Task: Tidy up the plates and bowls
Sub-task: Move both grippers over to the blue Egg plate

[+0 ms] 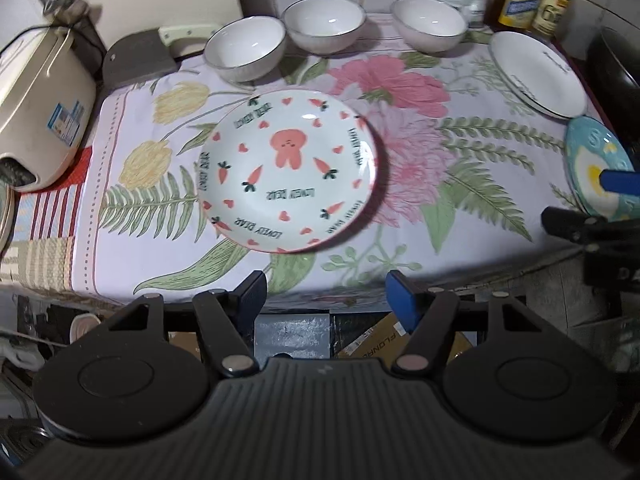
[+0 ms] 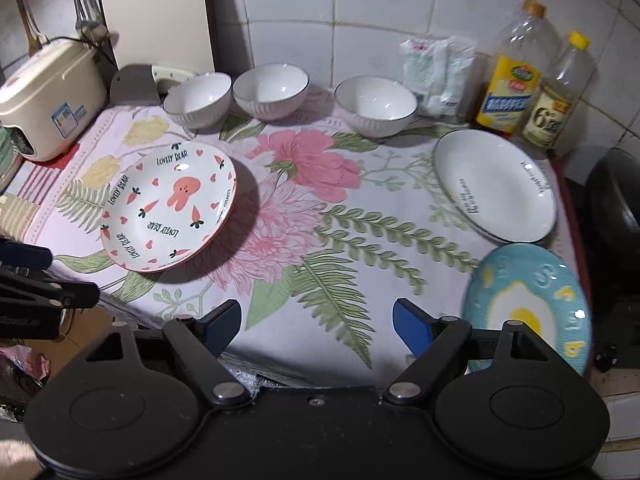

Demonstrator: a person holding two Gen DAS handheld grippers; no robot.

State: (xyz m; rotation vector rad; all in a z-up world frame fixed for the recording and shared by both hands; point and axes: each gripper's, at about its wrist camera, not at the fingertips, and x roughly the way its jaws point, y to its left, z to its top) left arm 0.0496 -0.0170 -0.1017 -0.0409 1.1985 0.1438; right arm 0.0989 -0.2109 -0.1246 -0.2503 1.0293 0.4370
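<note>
On the flowered cloth (image 1: 400,200) lies a rabbit-and-carrot plate (image 1: 286,172) (image 2: 168,208). Three white bowls (image 1: 246,48) (image 1: 324,24) (image 1: 430,22) line the back. A white plate (image 2: 496,184) sits at the right, and a blue fried-egg plate (image 2: 528,304) lies at the front right corner. My left gripper (image 1: 326,288) hangs open over the table's front edge, just short of the rabbit plate, with nothing between its fingers. My right gripper (image 2: 316,312) is also open and empty, to the left of the blue plate.
A cream rice cooker (image 1: 40,108) stands at the left and a cleaver (image 1: 140,60) lies behind it. Oil bottles (image 2: 512,80) and a white bag (image 2: 438,76) stand at the tiled back wall. A black pan (image 2: 616,200) borders the right edge. Boxes (image 1: 400,340) sit under the table.
</note>
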